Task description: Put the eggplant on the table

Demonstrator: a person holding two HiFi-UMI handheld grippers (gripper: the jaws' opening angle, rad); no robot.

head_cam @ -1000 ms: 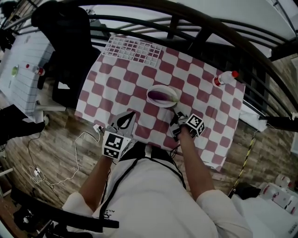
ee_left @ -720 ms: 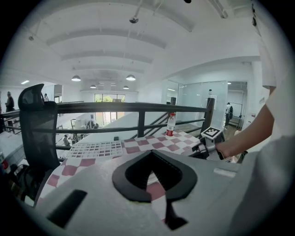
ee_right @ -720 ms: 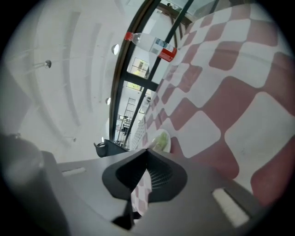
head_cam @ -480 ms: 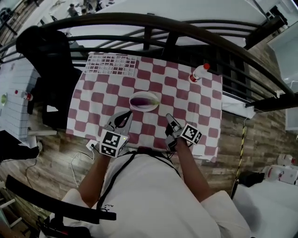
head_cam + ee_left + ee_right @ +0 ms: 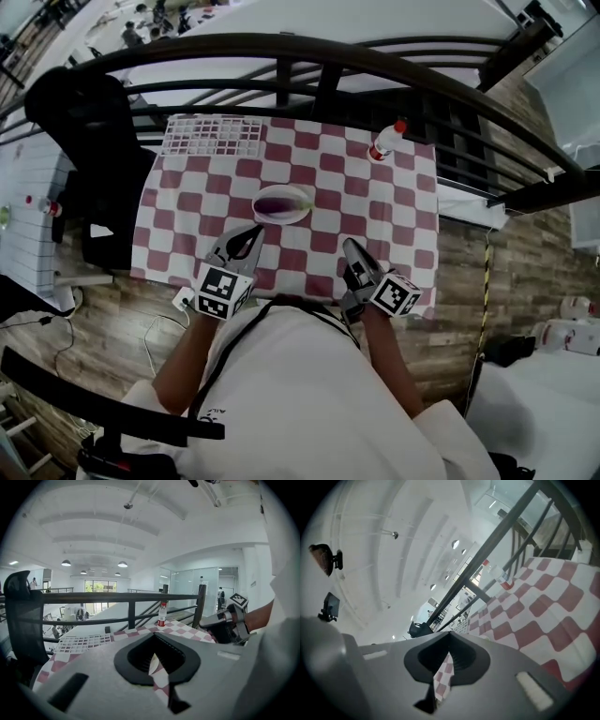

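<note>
The purple eggplant (image 5: 278,202) lies in a shallow white bowl (image 5: 283,217) near the middle of the red-checkered counter (image 5: 398,220). At 7 o'clock from it the left tongs (image 5: 254,232) hover closed, gripping nothing. The right tongs (image 5: 350,246), at 4 o'clock, are likewise shut and empty. A red-capped bottle (image 5: 384,141) stands at 2 o'clock and a white wire rack (image 5: 211,136) lies at 11.

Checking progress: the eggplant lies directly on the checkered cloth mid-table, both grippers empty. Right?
No: the eggplant lies in the white bowl mid-table, not directly on the cloth, per the head view. Left gripper and right gripper are empty.
</note>
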